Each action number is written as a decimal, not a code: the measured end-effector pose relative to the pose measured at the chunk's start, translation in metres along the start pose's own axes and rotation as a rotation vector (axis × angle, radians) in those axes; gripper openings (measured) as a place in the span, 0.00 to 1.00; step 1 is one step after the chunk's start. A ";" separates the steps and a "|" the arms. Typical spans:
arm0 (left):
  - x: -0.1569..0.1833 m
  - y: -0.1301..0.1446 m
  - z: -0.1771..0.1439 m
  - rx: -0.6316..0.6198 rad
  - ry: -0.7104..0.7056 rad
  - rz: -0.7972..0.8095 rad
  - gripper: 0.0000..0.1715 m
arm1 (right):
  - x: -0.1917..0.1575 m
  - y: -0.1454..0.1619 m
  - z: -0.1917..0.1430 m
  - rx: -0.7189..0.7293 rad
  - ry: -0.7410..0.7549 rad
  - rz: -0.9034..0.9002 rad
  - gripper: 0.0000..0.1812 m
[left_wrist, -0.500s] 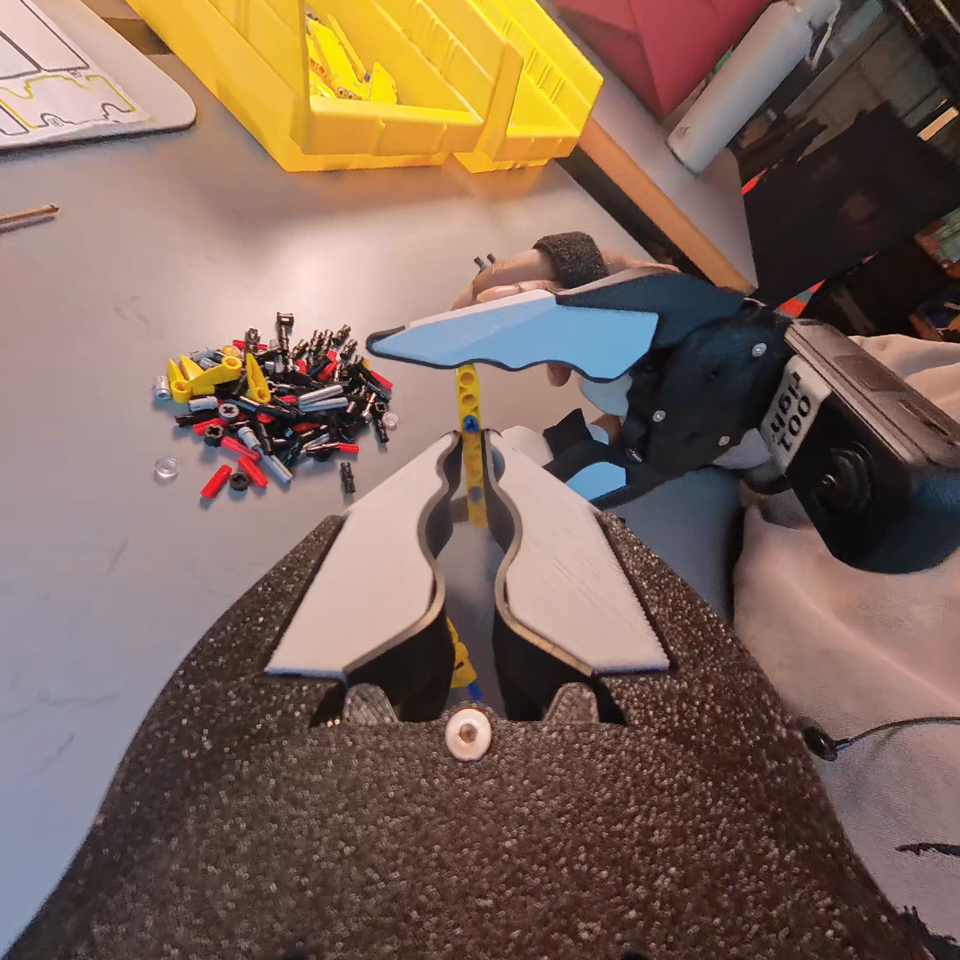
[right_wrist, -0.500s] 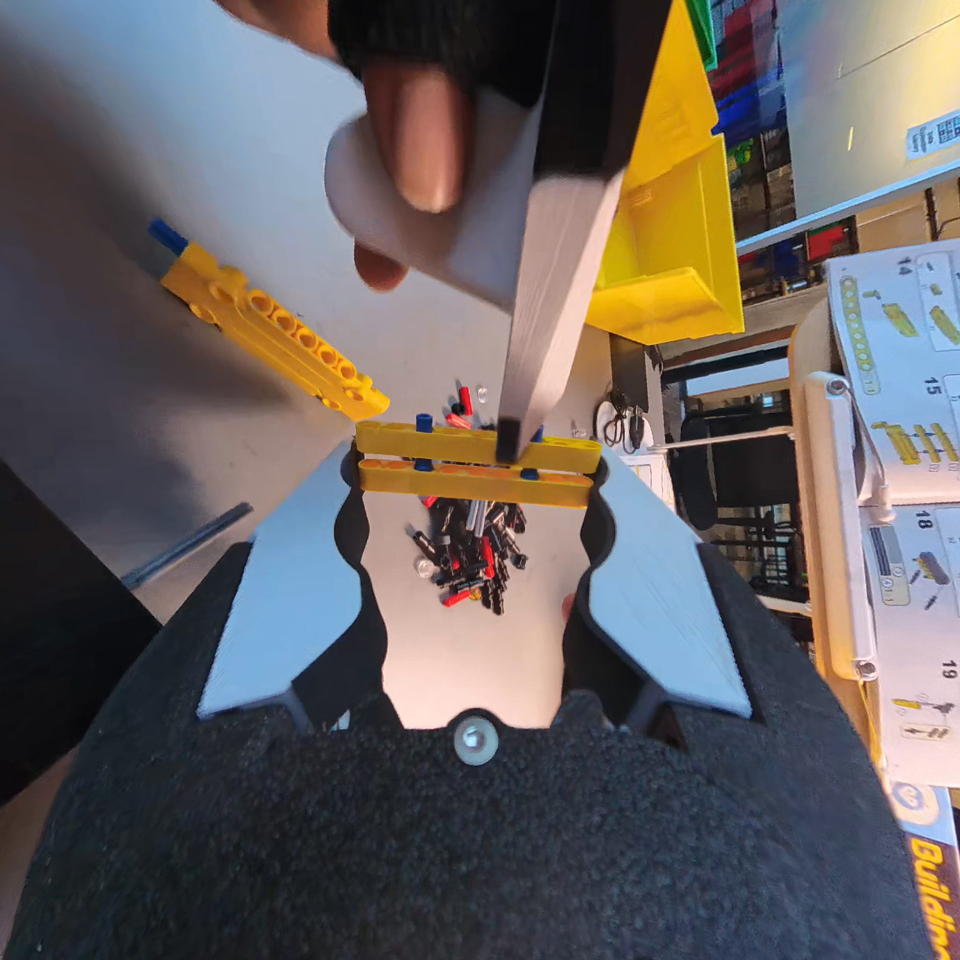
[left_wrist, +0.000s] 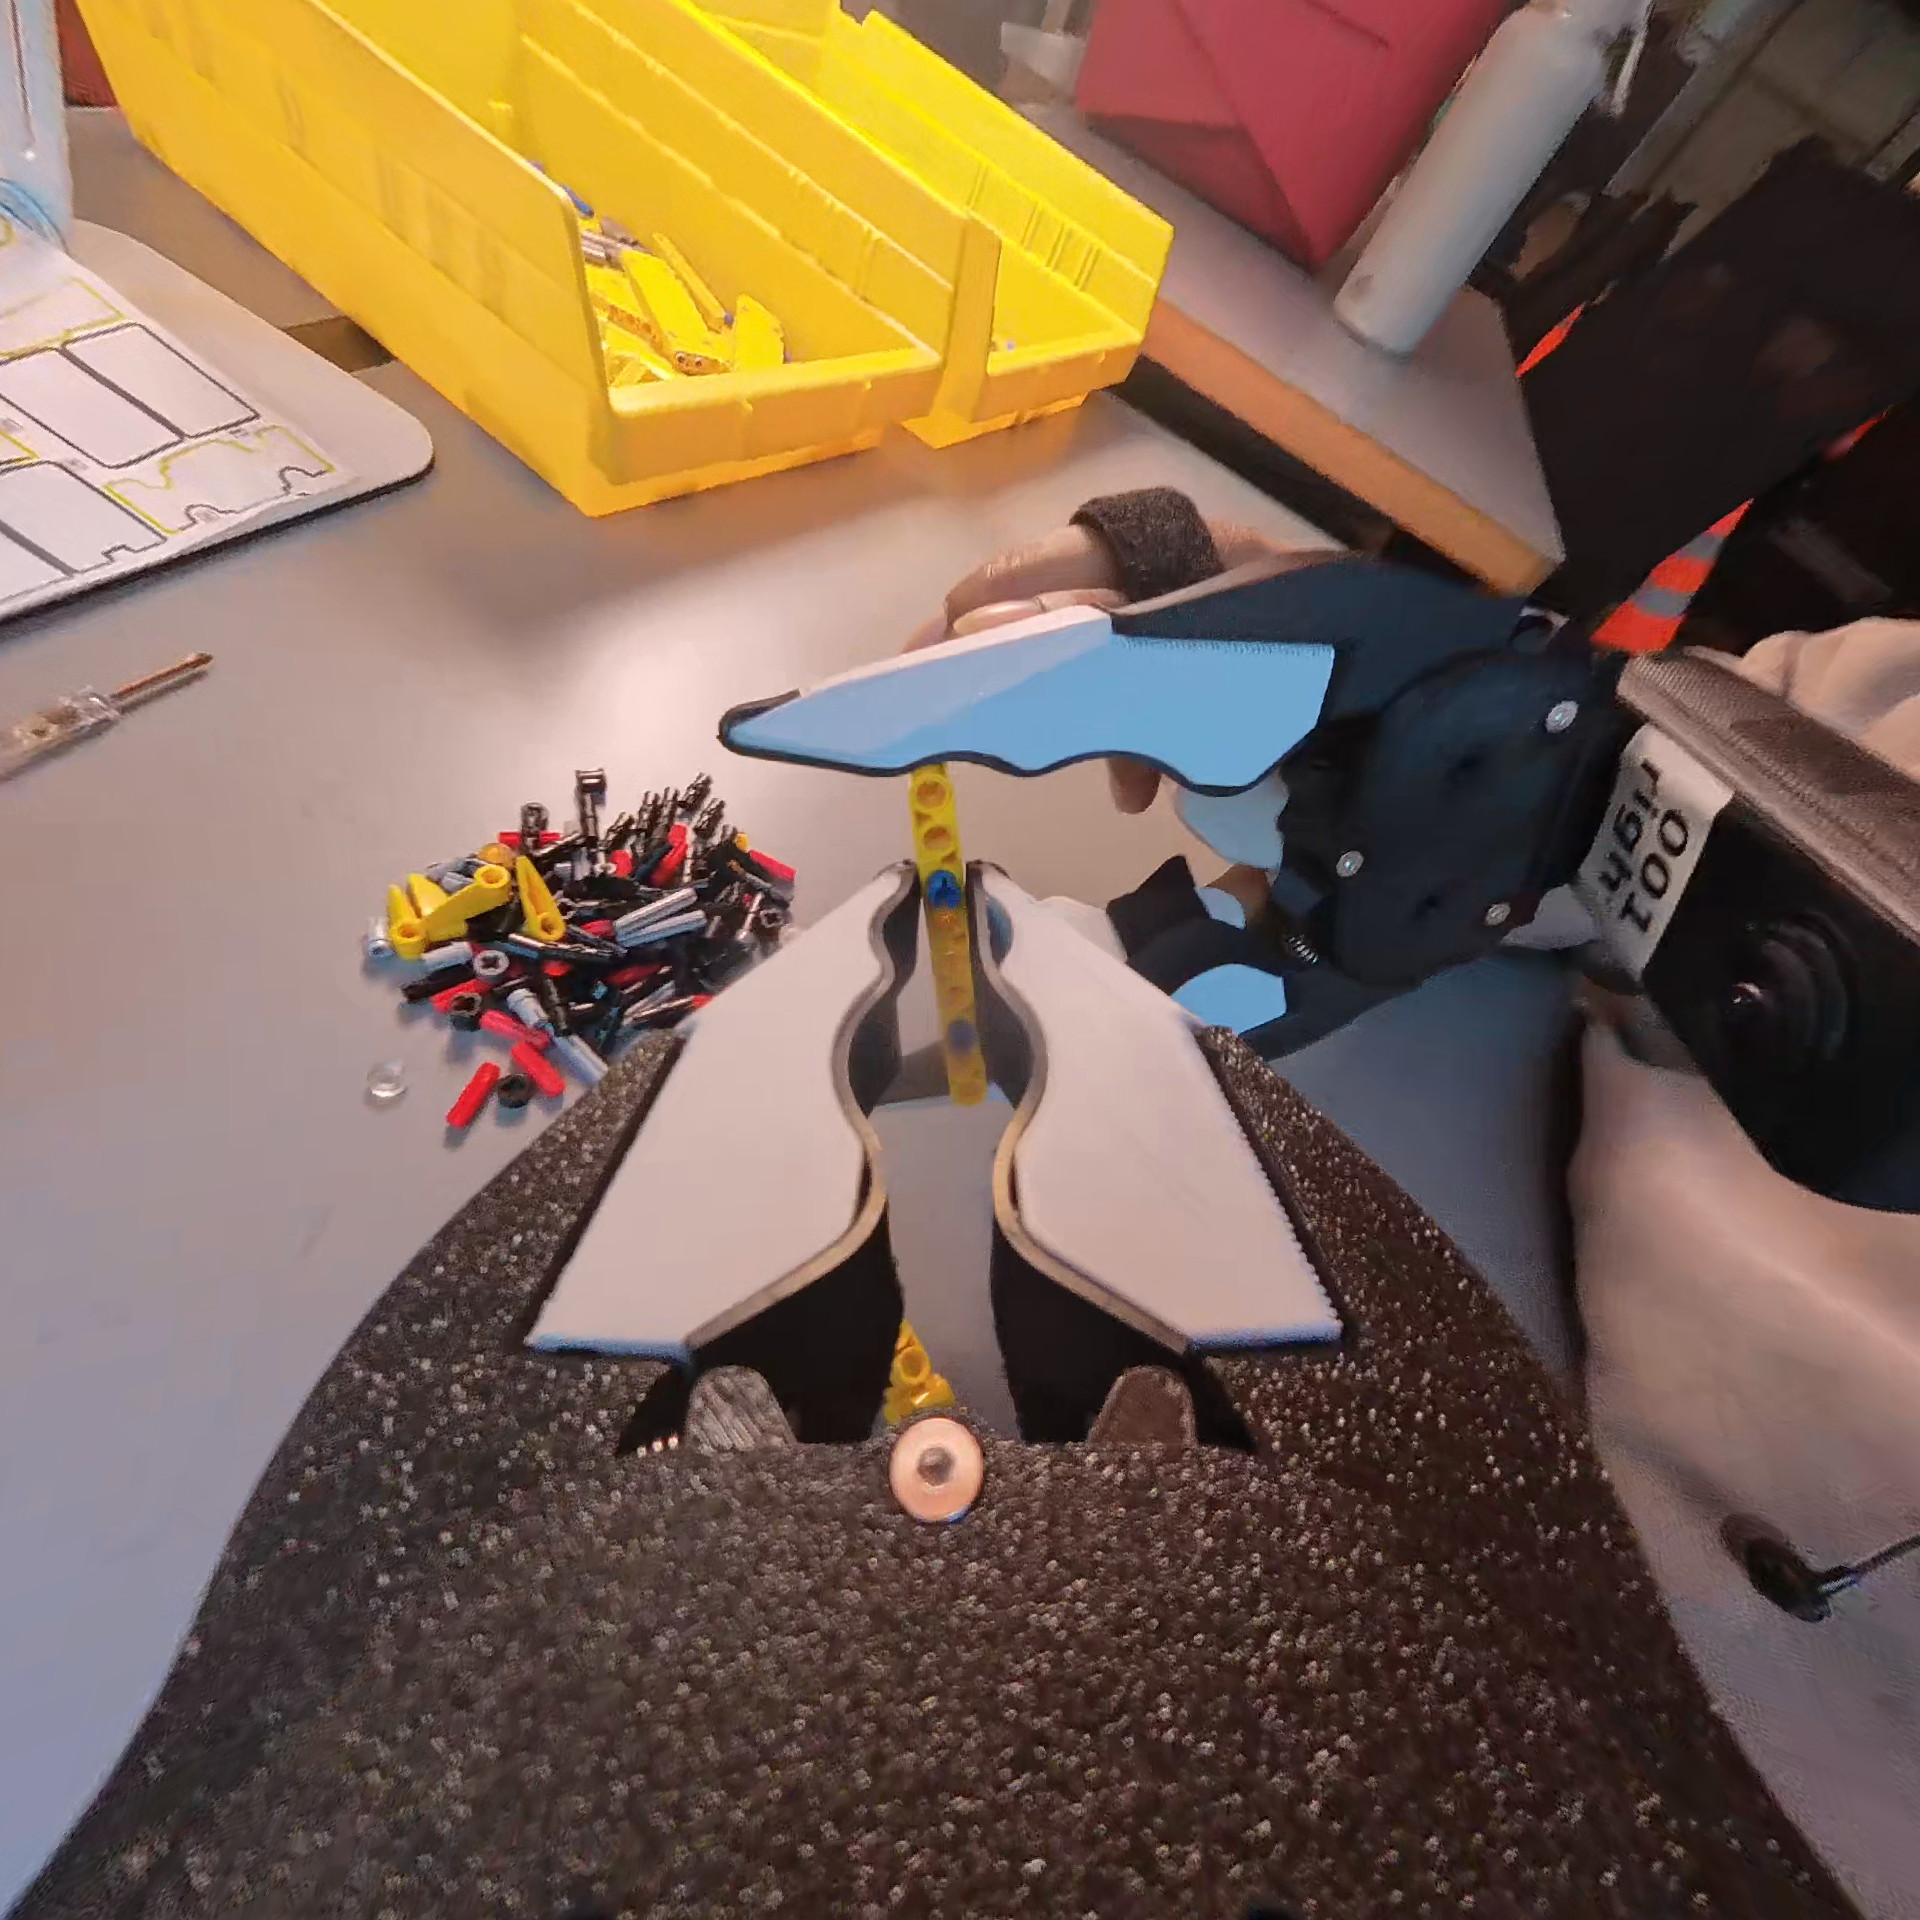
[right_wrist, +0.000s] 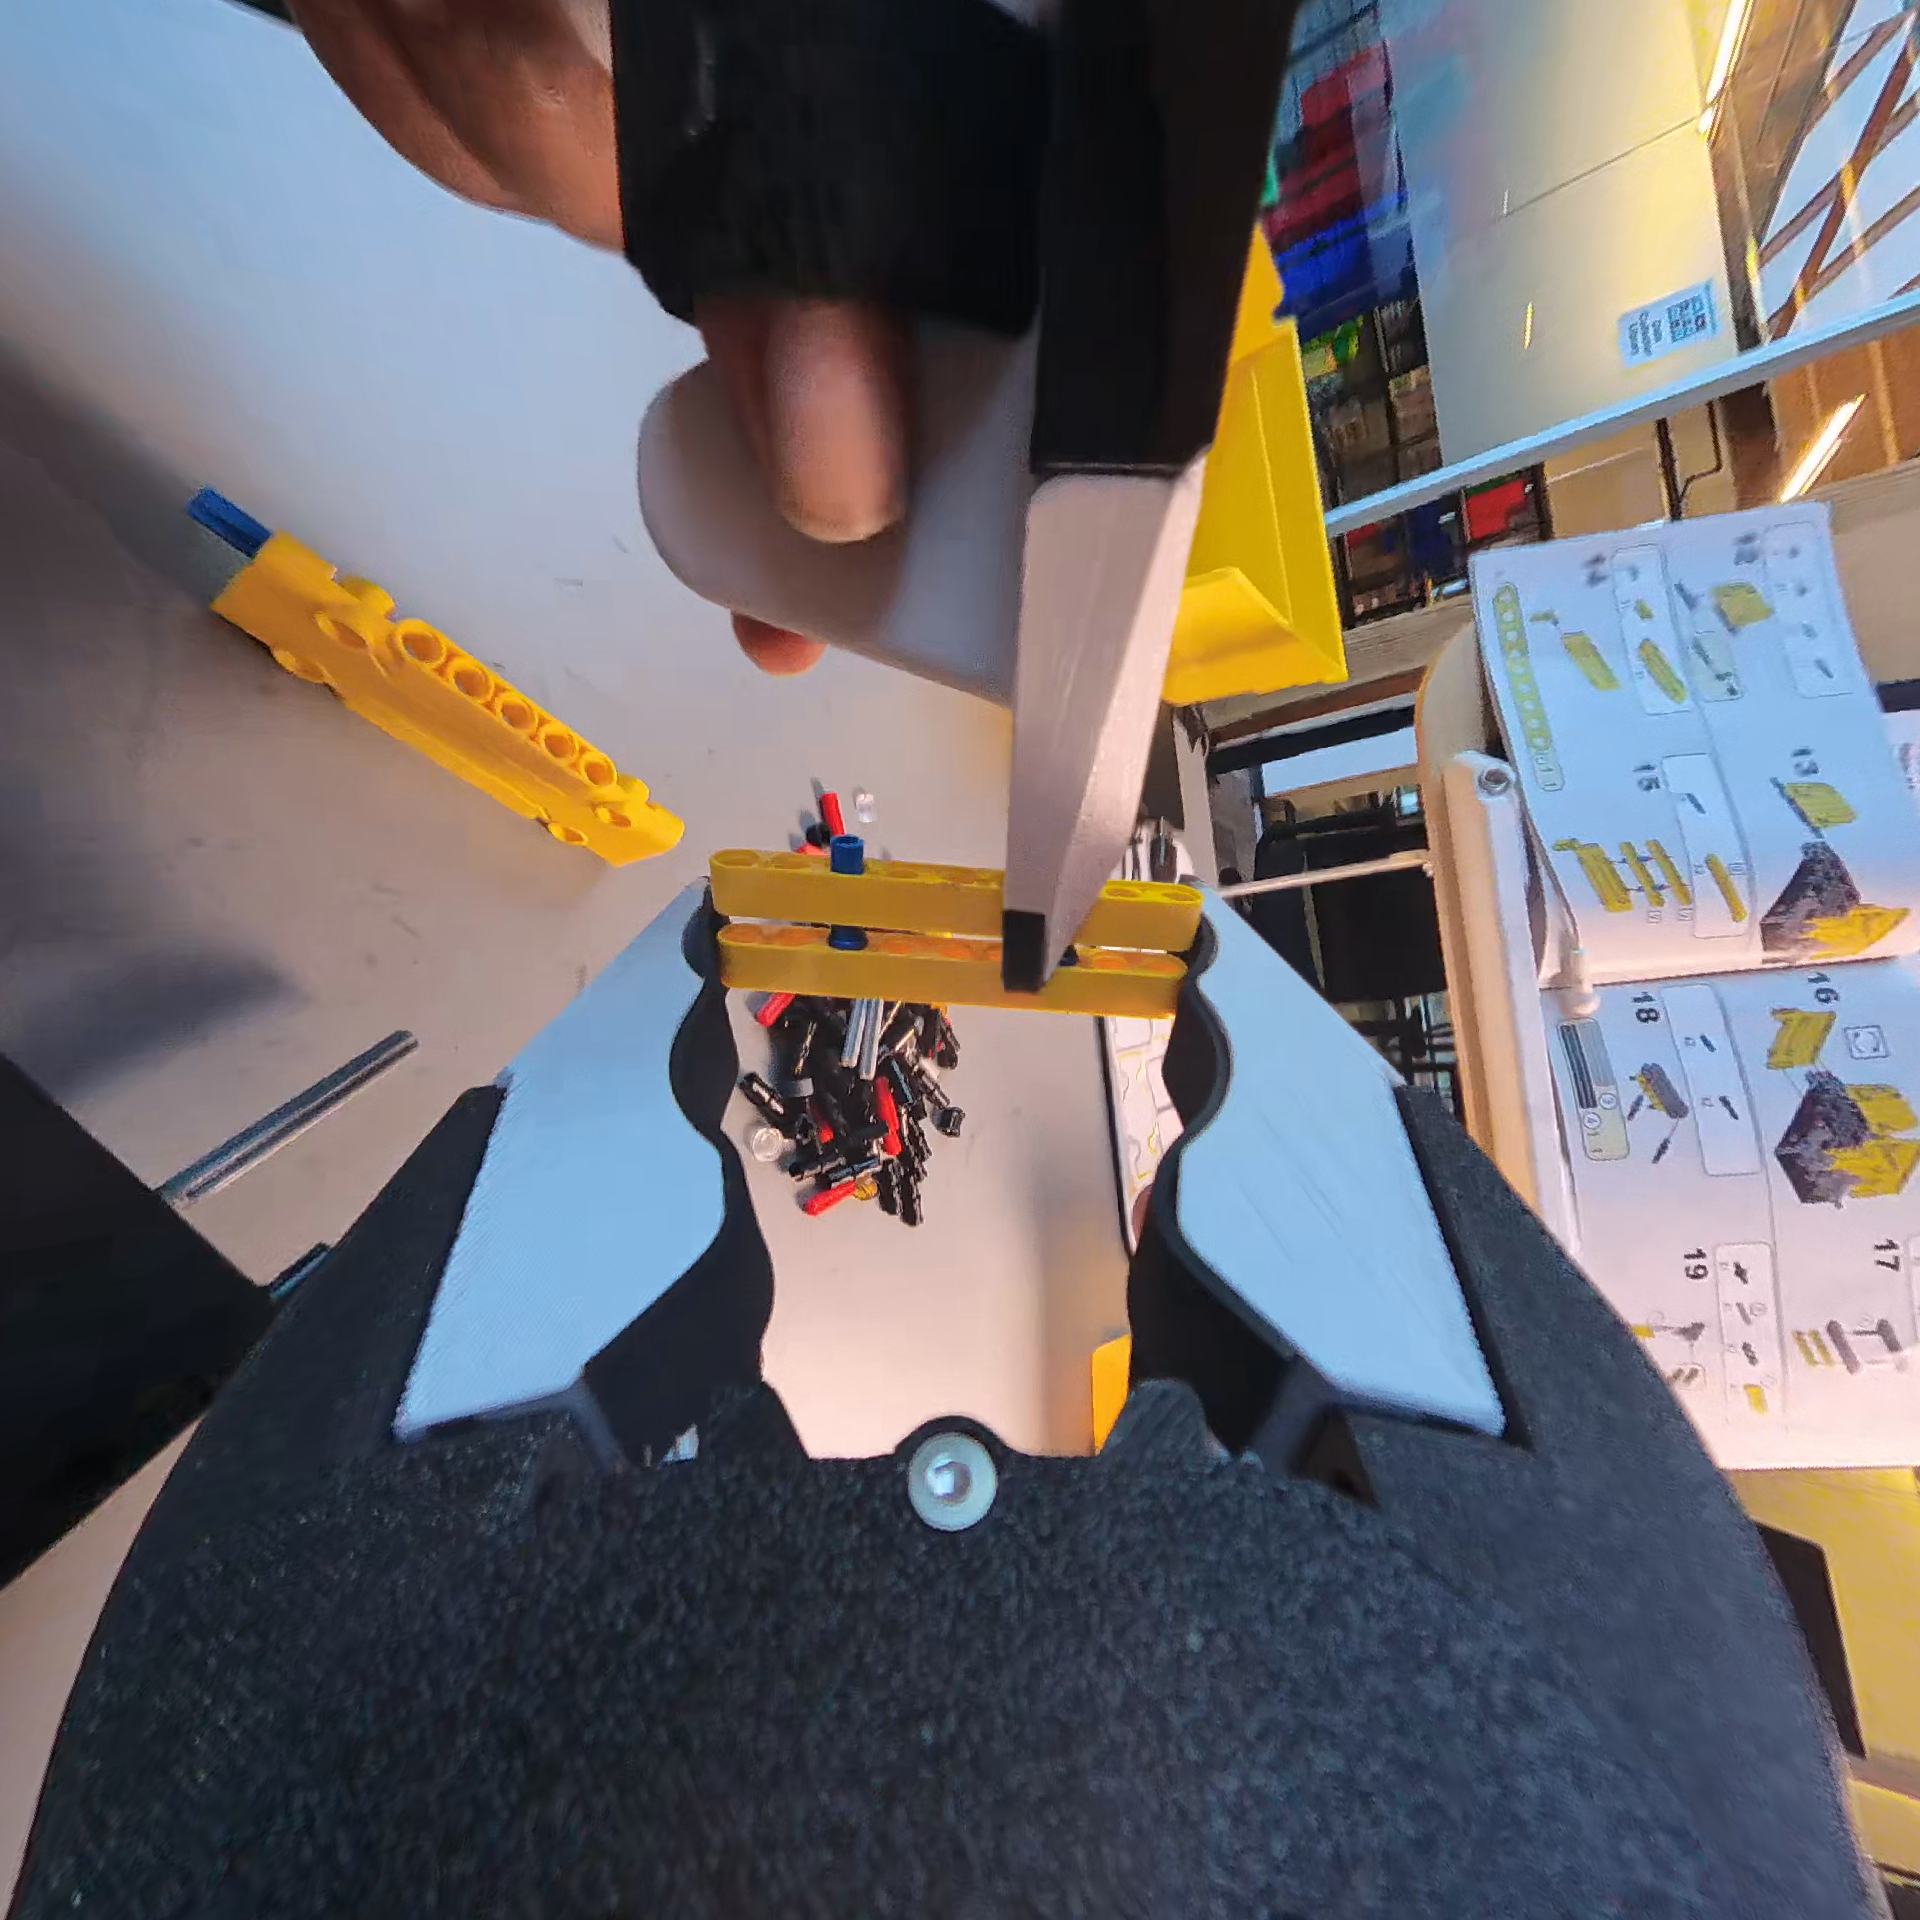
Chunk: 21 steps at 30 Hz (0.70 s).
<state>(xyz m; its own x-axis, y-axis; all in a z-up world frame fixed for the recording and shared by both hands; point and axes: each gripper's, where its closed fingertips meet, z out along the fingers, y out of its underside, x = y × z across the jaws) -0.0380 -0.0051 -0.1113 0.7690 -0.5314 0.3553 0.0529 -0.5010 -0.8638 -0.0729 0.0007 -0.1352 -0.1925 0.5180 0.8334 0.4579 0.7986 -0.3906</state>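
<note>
Looking down the right gripper (right_wrist: 951, 940): clamped end to end on a yellow beam pair (right_wrist: 894, 914), held up off the grey table (left_wrist: 208, 1195) with one fingertip pressed against each short end, so spread wide around it rather than fully together. Two flat holed beams there, stacked parallel with a thin gap, joined by blue pins (right_wrist: 848, 854). Seen from the left gripper (left_wrist: 943, 896), same pair edge-on and standing upright, pinched across its thin side right at the tips with a blue pin sitting in the nip, so closed on it too. Coming in from above in the right wrist view, with one grey fingertip (right_wrist: 1070, 831) laid over the front of the beams toward their right end and a hand (right_wrist: 810, 416) in a black wrap around the handle. On the table beyond the held pair: a pile of small parts (left_wrist: 582, 935), mostly black, red and grey pins plus a few yellow bits, with a clear round stud (left_wrist: 387, 1081) just beside it. Also lying on the table: a longer yellow beam assembly (right_wrist: 447, 696) with a blue bit sticking out one end, well off to the side, and a grey rod (right_wrist: 291, 1122) nearer the edge. Further back, yellow bins (left_wrist: 727, 416) with more yellow pieces inside, plus an open instruction booklet (right_wrist: 1714, 935) propped upright. Can't tell how deep the pins sit.
</note>
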 end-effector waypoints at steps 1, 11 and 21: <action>-0.001 0.002 0.000 -0.027 -0.016 0.034 0.05 | -0.002 0.001 0.001 -0.007 -0.008 0.005 0.46; 0.008 -0.005 -0.013 0.059 0.073 -0.033 0.04 | 0.002 -0.012 -0.007 0.107 -0.052 0.081 0.46; 0.013 0.006 -0.012 -0.022 0.096 -0.035 0.04 | -0.006 -0.009 -0.011 0.136 -0.092 0.022 0.46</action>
<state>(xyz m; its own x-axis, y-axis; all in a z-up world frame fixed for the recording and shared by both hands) -0.0350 -0.0227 -0.1073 0.7026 -0.5756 0.4183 0.0635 -0.5348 -0.8426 -0.0660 -0.0132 -0.1324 -0.2652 0.5563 0.7875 0.3418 0.8180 -0.4627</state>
